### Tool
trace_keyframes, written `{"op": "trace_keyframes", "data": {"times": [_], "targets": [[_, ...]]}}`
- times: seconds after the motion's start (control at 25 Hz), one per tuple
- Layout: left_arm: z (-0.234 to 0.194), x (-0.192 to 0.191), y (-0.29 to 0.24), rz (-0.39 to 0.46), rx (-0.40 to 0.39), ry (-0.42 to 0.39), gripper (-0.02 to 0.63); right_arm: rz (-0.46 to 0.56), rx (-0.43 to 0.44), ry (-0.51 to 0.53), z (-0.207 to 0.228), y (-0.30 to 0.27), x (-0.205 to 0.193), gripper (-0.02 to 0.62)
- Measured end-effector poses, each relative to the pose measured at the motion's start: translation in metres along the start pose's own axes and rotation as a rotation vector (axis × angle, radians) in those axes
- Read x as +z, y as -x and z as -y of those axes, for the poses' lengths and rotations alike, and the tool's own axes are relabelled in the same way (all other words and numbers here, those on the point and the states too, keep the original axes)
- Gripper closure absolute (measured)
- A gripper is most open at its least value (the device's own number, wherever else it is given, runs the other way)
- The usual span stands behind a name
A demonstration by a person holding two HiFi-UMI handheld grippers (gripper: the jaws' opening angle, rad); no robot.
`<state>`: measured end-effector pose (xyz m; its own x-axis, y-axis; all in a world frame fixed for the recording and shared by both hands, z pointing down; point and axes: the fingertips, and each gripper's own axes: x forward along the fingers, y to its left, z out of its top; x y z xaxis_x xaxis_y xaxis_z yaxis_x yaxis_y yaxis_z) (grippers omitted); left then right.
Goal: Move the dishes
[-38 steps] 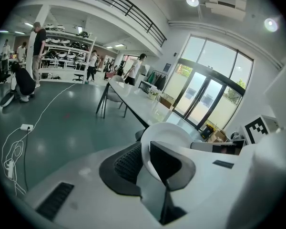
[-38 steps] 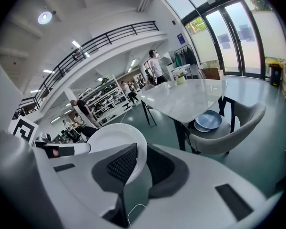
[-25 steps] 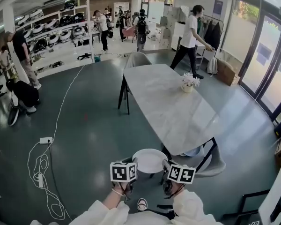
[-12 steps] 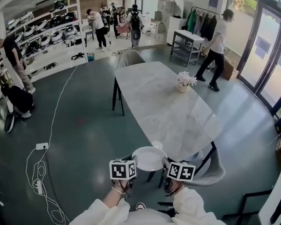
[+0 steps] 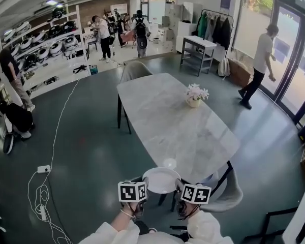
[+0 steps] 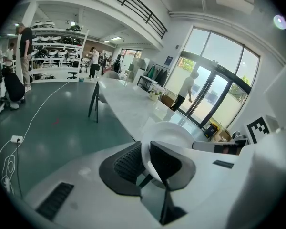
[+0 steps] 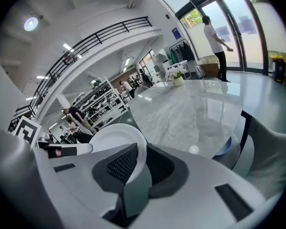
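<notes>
Both hands are on one white plate (image 5: pixel 161 179) here. The left hand-held gripper (image 5: pixel 144 183) has the plate's left rim and the right hand-held gripper (image 5: pixel 179 185) has the right rim, with the marker cubes sitting either side of it in the head view. In the left gripper view, the left hand-held gripper (image 6: pixel 145 159) has its jaws narrowed onto the rim, one ribbed pad on each face of the plate (image 6: pixel 169 130). It's the same story in the right gripper view, where the right hand-held gripper (image 7: pixel 141 162) is clamped on the opposite edge and the plate (image 7: pixel 115 136) runs away to the left between the pads.

The plate is up in the air, roughly level, right at the near end of the long marble table (image 5: pixel 178 121) — whether it's over the top or just short of the edge, I can't tell. A grey chair (image 5: pixel 224 194) is tucked in at that near end, to the right of the plate.

Further up the table stands a small pot of flowers (image 5: pixel 194 94), well apart from the plate, and another chair (image 5: pixel 134 70) sits at the far end. Off to the right, a person (image 5: pixel 259 65) is by the glass doors. On the left, a white cable (image 5: pixel 55 136) trails across the dark floor to a power strip (image 5: pixel 43 169).
</notes>
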<state>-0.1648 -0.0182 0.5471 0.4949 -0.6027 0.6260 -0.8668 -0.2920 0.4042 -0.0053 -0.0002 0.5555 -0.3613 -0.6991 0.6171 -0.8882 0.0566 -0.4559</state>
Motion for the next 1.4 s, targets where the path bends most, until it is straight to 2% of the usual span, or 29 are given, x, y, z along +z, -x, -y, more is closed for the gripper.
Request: {"op": "trace_keyframes", "data": {"times": [0.44, 0.68, 0.96, 1.16, 1.4], "targets": [[0.006, 0.026, -0.057, -0.044, -0.093, -0.046, 0.549, 0.041, -0.088, -0.047, 0.032, -0.021, 0.027, 0.483], [-0.005, 0.082, -0.091, -0.055, -0.130, -0.114, 0.549, 0.086, -0.126, -0.086, 0.032, -0.053, 0.069, 0.483], [-0.020, 0.141, -0.127, -0.074, -0.173, -0.150, 0.549, 0.115, -0.163, -0.112, 0.030, -0.089, 0.120, 0.483], [-0.033, 0.165, -0.154, -0.102, -0.208, -0.171, 0.549, 0.127, -0.194, -0.148, 0.030, -0.114, 0.137, 0.483], [-0.028, 0.198, -0.189, -0.125, -0.279, -0.219, 0.549, 0.169, -0.251, -0.195, 0.042, -0.130, 0.164, 0.483]]}}
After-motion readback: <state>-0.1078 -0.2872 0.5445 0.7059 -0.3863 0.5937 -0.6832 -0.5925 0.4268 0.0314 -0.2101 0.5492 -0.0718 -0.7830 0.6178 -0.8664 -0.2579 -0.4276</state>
